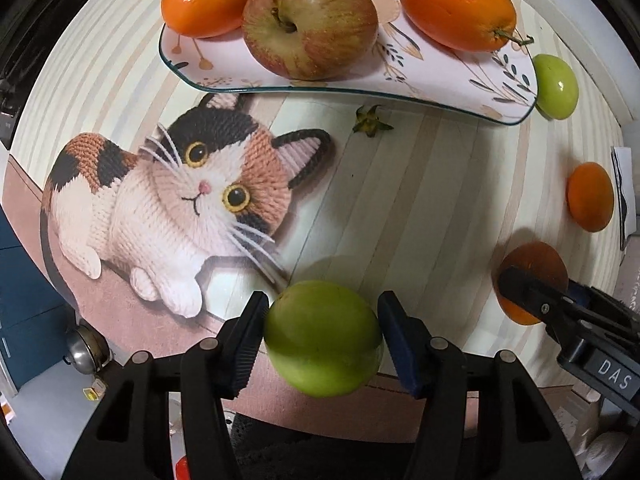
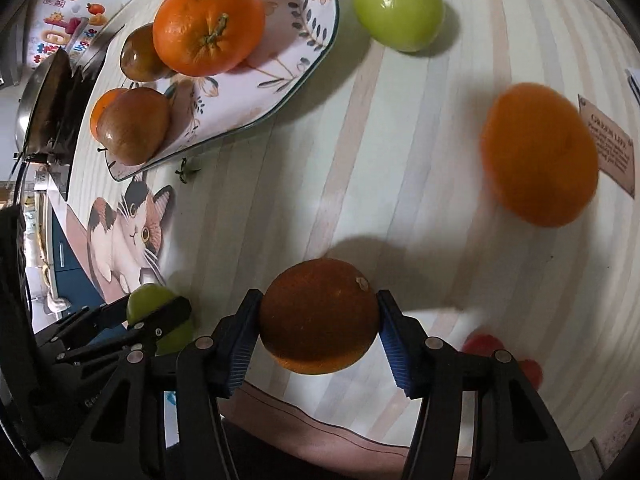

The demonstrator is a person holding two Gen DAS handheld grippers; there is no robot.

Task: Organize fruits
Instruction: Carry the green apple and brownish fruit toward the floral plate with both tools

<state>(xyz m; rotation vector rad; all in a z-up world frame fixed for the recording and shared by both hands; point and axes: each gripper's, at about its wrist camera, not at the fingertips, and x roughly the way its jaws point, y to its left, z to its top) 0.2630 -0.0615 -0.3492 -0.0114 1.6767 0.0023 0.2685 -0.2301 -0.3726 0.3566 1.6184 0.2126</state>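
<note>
Though fruit-strewn, cat-printed striped table (image 1: 420, 184)

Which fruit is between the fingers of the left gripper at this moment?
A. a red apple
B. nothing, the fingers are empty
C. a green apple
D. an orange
C: in the left wrist view, the left gripper has a green apple clamped between its two pads, while the right gripper holds an orange and the red apple lies on the plate.
</note>
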